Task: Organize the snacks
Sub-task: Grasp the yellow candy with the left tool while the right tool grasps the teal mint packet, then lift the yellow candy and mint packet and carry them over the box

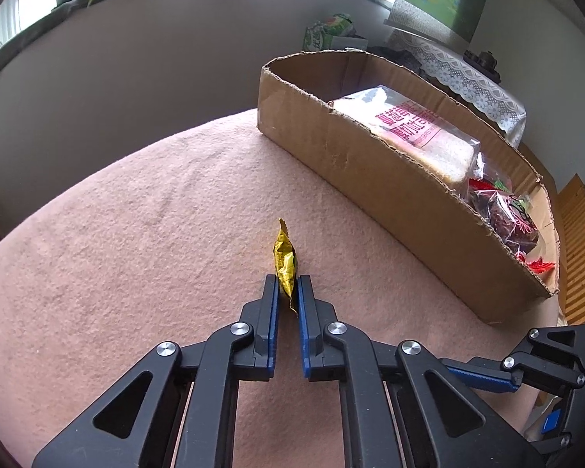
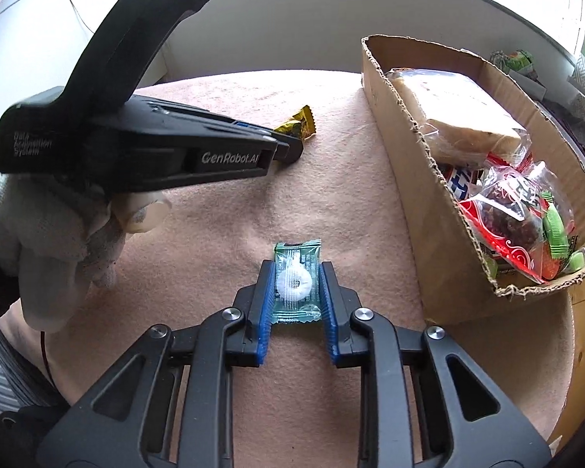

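Pinching a gold-wrapped candy (image 1: 285, 264) by its near end, the left tongs (image 1: 288, 292) are clamped on it w/ the blue pads (image 1: 275, 304) pressed to both sides; the candy stands on edge on the pink tabletop (image 1: 136, 234), about mid-surface. A gloved hand (image 2: 39, 226) holds this tool. The right tongs (image 2: 296, 284) are clamped on a clear green-tinted packet (image 2: 297, 280) w/ a white ring sweet inside; it lies flat near the front edge of the tabletop. A cardboard box (image 1: 370, 179) sits along the right edge of the tabletop, well apart from both candies. In it are a bagged bread loaf (image 1: 413, 132) at the far end & red and green snack packs (image 2: 518, 218) at the near end.
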{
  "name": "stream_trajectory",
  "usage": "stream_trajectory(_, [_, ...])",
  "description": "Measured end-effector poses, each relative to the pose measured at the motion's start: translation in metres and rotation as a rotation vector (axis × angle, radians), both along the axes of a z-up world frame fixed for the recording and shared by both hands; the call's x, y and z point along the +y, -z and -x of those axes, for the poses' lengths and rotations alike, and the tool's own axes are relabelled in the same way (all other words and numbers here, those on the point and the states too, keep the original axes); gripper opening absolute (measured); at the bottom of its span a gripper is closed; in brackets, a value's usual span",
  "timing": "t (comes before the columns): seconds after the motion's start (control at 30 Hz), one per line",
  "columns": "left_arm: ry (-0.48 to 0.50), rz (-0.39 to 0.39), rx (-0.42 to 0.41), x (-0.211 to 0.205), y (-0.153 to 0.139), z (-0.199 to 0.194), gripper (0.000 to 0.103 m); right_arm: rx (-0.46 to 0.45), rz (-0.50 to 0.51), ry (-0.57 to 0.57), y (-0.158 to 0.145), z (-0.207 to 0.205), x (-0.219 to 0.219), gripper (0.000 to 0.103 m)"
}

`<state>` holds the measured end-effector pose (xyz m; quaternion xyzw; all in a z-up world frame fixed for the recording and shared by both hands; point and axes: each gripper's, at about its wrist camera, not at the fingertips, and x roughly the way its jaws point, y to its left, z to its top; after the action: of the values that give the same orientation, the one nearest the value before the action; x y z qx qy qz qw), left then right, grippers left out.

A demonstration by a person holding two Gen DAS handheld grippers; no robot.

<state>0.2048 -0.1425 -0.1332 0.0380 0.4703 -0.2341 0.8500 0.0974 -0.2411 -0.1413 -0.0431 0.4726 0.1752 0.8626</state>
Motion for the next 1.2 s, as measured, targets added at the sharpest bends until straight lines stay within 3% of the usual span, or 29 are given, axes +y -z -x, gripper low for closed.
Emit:
stream_trajectory(0.6, [-0.022, 0.014, -0.027, -0.004, -0.002, -0.006, 0.009, 0.003, -0.044, 0.003, -0.002, -0.003, -0.006, 0.023])
stream_trajectory(1.2, [0.002, 0.068, -0.141, 0.002, -0.060, 0.020, 0.009, -0.116, -0.135, 0.002, -0.070, 0.011, -0.027, 0.023])
